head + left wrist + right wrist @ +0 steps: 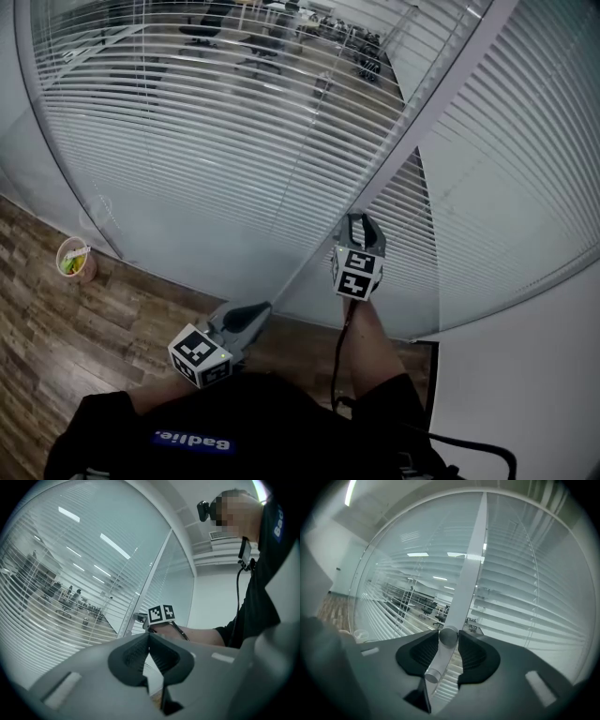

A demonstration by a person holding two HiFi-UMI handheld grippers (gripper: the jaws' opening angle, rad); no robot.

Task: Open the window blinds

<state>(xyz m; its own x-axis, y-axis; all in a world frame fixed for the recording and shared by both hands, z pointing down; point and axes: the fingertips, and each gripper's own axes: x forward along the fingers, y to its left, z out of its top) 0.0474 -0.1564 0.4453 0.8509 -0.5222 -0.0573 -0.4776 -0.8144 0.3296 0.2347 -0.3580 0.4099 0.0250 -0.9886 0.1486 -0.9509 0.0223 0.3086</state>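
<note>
White slatted window blinds [216, 141] hang behind glass on both sides of a pale upright frame post [422, 122]. Desks and chairs show through the slats [417, 606] of the left pane. A small grey cylindrical knob [449, 636] with a short stem [432, 673] sticks out from the post [469, 573]. My right gripper [361, 221] points at the post, and its pads sit against both sides of the knob [449, 641]. My left gripper [264, 309] hangs lower to the left, shut with nothing in it [149, 635]. The right gripper's marker cube [161, 614] shows in the left gripper view.
A paper cup [75, 260] with something green in it stands on the wooden floor [56, 337] by the glass at the left. A white wall [525, 375] lies to the right. A black cable [339, 347] runs from the right gripper to the person's body.
</note>
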